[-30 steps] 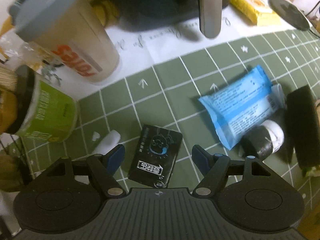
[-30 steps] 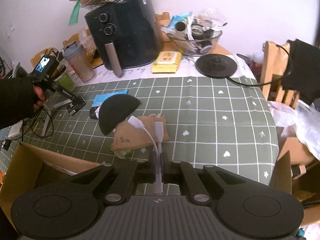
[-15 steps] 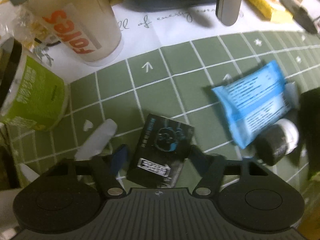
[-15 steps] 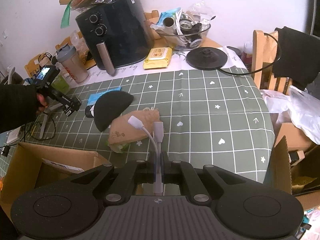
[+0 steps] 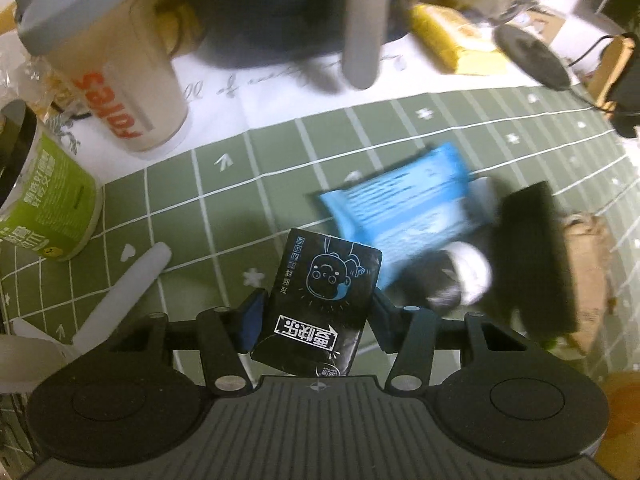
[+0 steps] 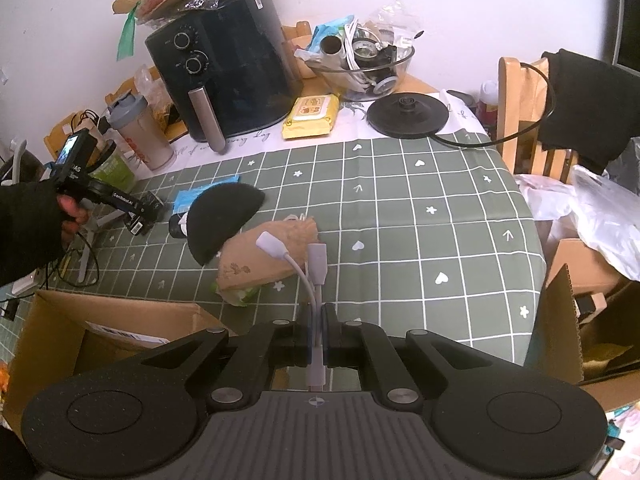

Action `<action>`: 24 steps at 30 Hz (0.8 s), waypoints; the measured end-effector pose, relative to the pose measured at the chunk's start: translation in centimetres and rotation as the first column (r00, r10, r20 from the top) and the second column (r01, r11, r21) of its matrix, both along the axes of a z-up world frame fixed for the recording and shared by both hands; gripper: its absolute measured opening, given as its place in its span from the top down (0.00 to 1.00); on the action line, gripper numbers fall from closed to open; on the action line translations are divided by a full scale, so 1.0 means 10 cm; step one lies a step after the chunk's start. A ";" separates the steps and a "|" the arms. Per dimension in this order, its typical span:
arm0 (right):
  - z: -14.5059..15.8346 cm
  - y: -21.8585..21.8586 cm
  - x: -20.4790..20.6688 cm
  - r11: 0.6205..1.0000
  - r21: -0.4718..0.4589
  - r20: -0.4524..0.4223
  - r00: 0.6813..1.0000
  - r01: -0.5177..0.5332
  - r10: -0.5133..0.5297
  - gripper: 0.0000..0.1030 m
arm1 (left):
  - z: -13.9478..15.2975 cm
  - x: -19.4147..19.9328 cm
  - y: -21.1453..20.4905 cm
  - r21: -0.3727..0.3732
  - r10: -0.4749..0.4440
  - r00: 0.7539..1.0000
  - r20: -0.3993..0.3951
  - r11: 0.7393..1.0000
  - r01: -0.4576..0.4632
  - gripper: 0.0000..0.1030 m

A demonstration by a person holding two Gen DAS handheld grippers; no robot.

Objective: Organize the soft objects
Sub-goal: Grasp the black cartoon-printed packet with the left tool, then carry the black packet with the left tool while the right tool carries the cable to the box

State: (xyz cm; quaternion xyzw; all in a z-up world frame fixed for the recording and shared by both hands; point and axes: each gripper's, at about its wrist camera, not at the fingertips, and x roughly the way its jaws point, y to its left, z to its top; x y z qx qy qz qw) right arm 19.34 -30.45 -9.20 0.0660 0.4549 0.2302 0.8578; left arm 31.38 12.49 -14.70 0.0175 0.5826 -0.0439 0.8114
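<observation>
My left gripper (image 5: 316, 316) is shut on a black soft packet (image 5: 320, 296) with a cartoon face, lifted a little off the green checked tablecloth (image 5: 224, 216). The same gripper (image 6: 150, 216) shows in the right wrist view, at the table's left. A blue wipes pack (image 5: 404, 208) and a black-and-white roll (image 5: 456, 276) lie just right of it. My right gripper (image 6: 317, 332) is shut on a white adapter cable (image 6: 310, 276), held above the table's near edge. A black half-round pad (image 6: 222, 216) rests on a brown drawstring pouch (image 6: 264, 260).
A shaker bottle (image 5: 100, 68), a green tub (image 5: 44, 200) and a black air fryer (image 6: 224, 76) stand at the back left. A yellow wipes pack (image 6: 310, 116), a kettle base (image 6: 408, 114) and a glass bowl (image 6: 360, 68) stand behind. Open cardboard boxes (image 6: 92, 336) sit below the near edge.
My left gripper closed on the black packet and lifted it. My right gripper pulled back and rose a little with the cable still held.
</observation>
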 end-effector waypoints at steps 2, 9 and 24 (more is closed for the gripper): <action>0.02 0.01 -0.01 1.000 0.004 0.006 1.000 -0.005 0.005 0.93 | 0.09 -0.05 -0.08 0.000 -0.009 1.000 0.018 1.000 0.009 0.49; 0.15 0.09 -0.07 0.999 -0.004 0.046 0.998 -0.043 0.043 0.93 | 0.42 -0.28 -0.26 -0.043 -0.018 0.994 0.109 0.999 0.022 0.50; 0.38 0.29 -0.18 0.992 0.019 0.096 0.988 -0.126 0.124 0.93 | 1.08 -0.93 -0.38 -0.100 0.001 0.965 0.263 0.995 0.027 0.50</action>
